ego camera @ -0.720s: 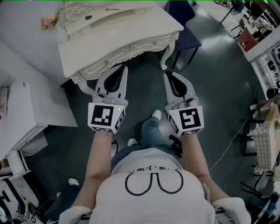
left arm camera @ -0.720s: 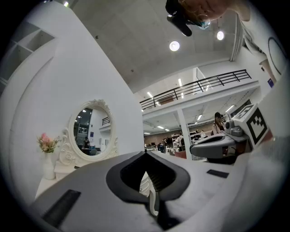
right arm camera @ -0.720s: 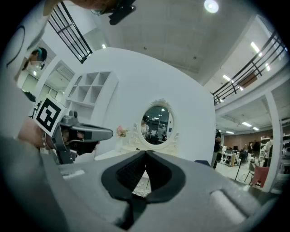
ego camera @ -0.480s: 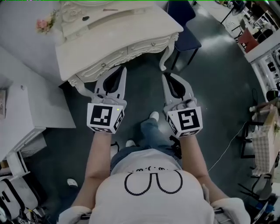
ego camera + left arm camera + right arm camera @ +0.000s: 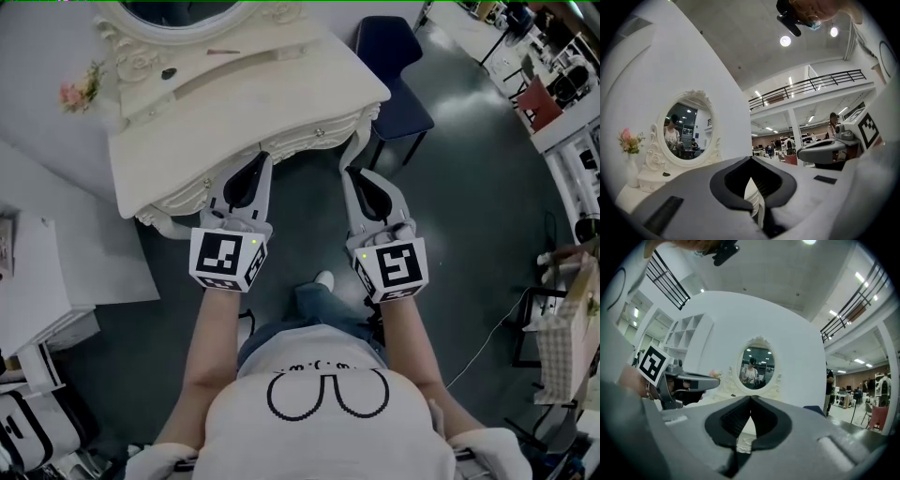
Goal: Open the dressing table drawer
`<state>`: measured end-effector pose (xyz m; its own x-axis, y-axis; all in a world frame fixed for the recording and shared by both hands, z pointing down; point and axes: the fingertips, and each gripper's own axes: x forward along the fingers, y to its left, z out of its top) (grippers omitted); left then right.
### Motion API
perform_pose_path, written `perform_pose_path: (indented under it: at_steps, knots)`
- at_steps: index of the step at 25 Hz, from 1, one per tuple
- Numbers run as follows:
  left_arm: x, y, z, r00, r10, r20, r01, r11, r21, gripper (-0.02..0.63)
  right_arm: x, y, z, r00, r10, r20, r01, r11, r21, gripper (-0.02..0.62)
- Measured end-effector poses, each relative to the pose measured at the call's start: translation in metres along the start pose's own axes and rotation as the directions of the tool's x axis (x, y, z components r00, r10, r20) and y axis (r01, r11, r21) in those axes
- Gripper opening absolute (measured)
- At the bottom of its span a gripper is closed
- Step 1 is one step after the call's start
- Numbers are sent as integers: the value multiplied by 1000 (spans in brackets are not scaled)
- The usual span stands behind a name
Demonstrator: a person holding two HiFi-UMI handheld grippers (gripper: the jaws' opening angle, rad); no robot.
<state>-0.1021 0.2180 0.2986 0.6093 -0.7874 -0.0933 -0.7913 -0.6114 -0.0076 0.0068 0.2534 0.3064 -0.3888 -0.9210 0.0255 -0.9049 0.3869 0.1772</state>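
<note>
The white dressing table [image 5: 234, 94] stands ahead of me in the head view. Its carved drawer front [image 5: 305, 141] with small knobs runs along the near edge. My left gripper [image 5: 262, 159] is level and shut on nothing, with its tips at the table's front edge, left of the middle. My right gripper [image 5: 348, 174] is also level, shut and holding nothing, just short of the front edge near the right leg. In the left gripper view the left gripper [image 5: 751, 159] has its jaws together, with carved table edge behind them. In the right gripper view the right gripper [image 5: 751, 398] looks the same.
An oval mirror [image 5: 686, 124] rises at the table's back, with a vase of pink flowers [image 5: 80, 94] to its left. A dark blue chair [image 5: 394, 66] stands right of the table. A white cabinet [image 5: 56, 272] is at the left. The person's legs are below the grippers.
Both grippers have moved forward toward the table's front edge, and the table now sits lower and closer in the head view. Both stay shut.
</note>
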Motion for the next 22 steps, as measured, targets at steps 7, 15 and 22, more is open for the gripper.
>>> perform_pose_path:
  at_steps: [7,15,22]
  knots:
    - [88,-4,1,999,52,10,-53,999,1,-2,42,-70,-5,996,89,2,-89,996,-6,-5]
    - [136,1,-17,996,90,-24,-90,996,8,-2,75,-122,-25,997,73,-10,-73,997,18,-5]
    - [177,40,-34,991,128,-30,-128,992,-3,-2,125,-152,-47,998,52,-41,-52,999,11,-5]
